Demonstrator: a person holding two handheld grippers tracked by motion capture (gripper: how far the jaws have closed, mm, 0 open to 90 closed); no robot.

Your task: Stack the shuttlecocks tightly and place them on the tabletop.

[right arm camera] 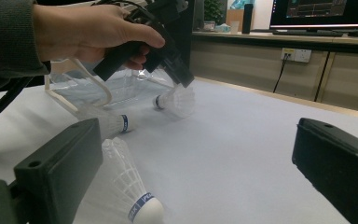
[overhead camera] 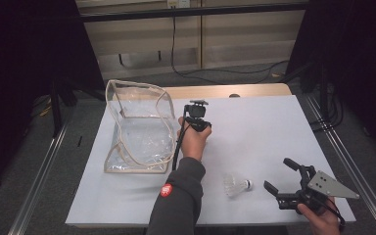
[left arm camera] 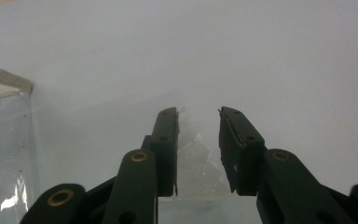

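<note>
Your left tongs (overhead camera: pixel 196 126) sit near the middle of the table (overhead camera: pixel 274 127), just beside the clear plastic bag (overhead camera: pixel 137 127), which stands toward the far left corner with its mouth open. In the left gripper view the jaws stand a little apart with the feathers of a shuttlecock (left arm camera: pixel 196 163) between them; whether they press on the skirt or merely straddle it, you cannot tell from here. The right gripper view shows that same shuttlecock (right arm camera: pixel 175 100) at the tip of those tongs, low over the table and outside the bag.

Your right tongs (overhead camera: pixel 280 175) are released, jaws spread wide, near the near right corner. A second shuttlecock (overhead camera: pixel 237 185) lies on its side by the near edge, just left of those open jaws and untouched. The right gripper view shows what looks like a third one (right arm camera: pixel 114 125), lying near the bag's base.

By the look of it, the job is to load the shuttlecocks into the bag, and it is at an early stage: none can be seen inside for certain, one is at the left tongs, and at least one waits on the table.
</note>
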